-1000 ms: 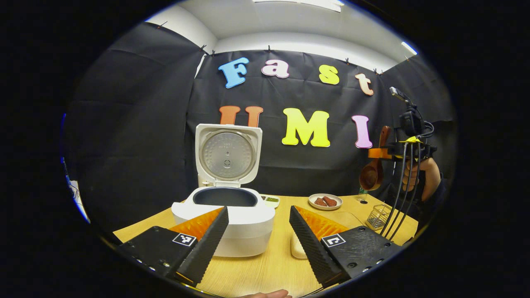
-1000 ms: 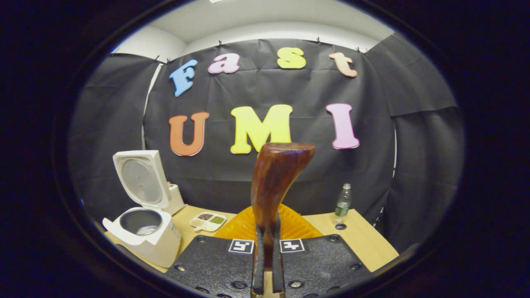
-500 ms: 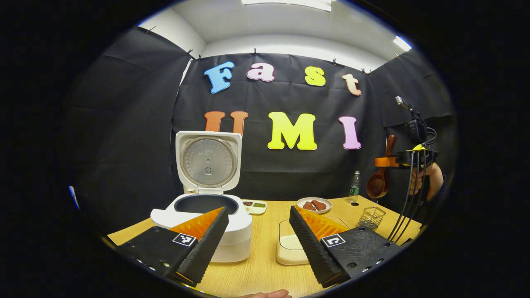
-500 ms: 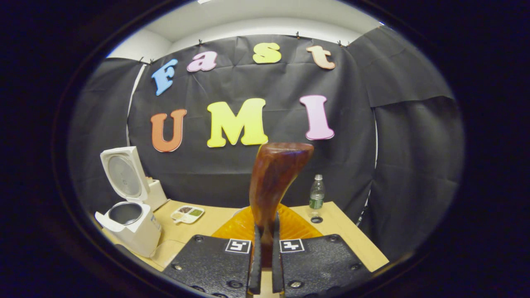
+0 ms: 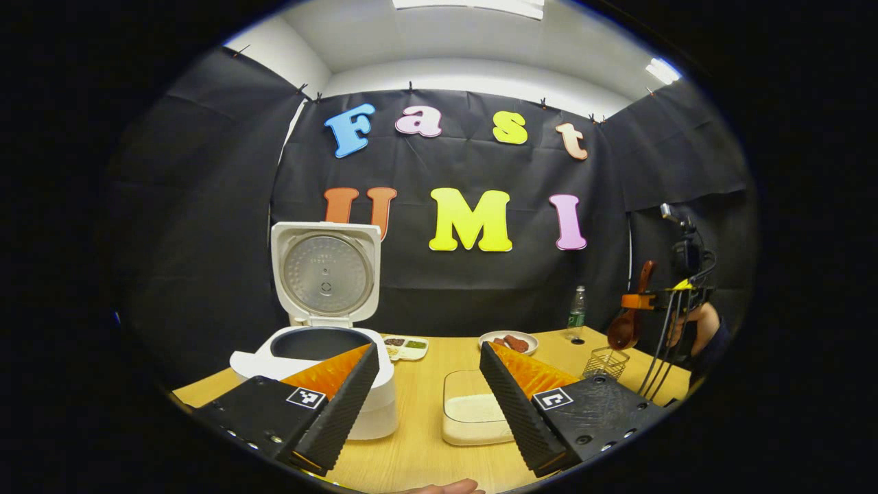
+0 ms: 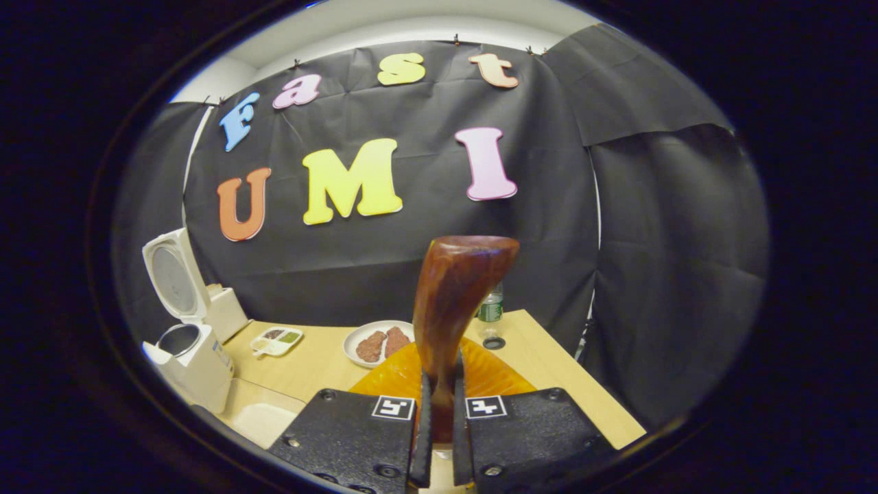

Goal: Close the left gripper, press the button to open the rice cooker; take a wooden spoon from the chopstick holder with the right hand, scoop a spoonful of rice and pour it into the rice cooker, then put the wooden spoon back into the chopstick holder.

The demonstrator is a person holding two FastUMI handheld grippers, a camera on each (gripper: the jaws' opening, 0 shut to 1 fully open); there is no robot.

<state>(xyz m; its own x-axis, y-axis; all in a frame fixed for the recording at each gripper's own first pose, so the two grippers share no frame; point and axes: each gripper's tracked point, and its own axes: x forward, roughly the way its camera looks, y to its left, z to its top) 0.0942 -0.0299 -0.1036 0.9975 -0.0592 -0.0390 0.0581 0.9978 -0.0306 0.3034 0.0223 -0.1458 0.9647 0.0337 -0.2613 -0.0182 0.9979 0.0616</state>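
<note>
The white rice cooker [image 5: 322, 357] stands open at the left of the table, lid [image 5: 324, 274] upright and the dark pot empty. My left gripper [image 5: 429, 405] hovers open in front of it, nothing between its fingers. A white tray of rice [image 5: 473, 415] lies between its fingertips, farther off. At the far right, my right gripper [image 5: 651, 302] holds the wooden spoon [image 5: 625, 329], bowl hanging down above the wire chopstick holder [image 5: 605, 362]. In the right gripper view, my right gripper [image 6: 440, 412] is shut on the wooden spoon [image 6: 456, 302]; the rice cooker [image 6: 188, 357] is at far left.
A plate of brown meat [image 5: 509, 341], a small divided dish [image 5: 406, 346] and a plastic bottle [image 5: 577, 312] stand along the back of the wooden table [image 5: 425, 453]. The plate [image 6: 377, 342] and the rice tray [image 6: 260, 415] lie ahead and left of the spoon. A hand [image 5: 693, 322] grips the right gripper.
My left gripper has drawn back from the cooker, bringing the rice tray into view. My right gripper has sunk lower with the spoon and turned right, bringing the plate into view.
</note>
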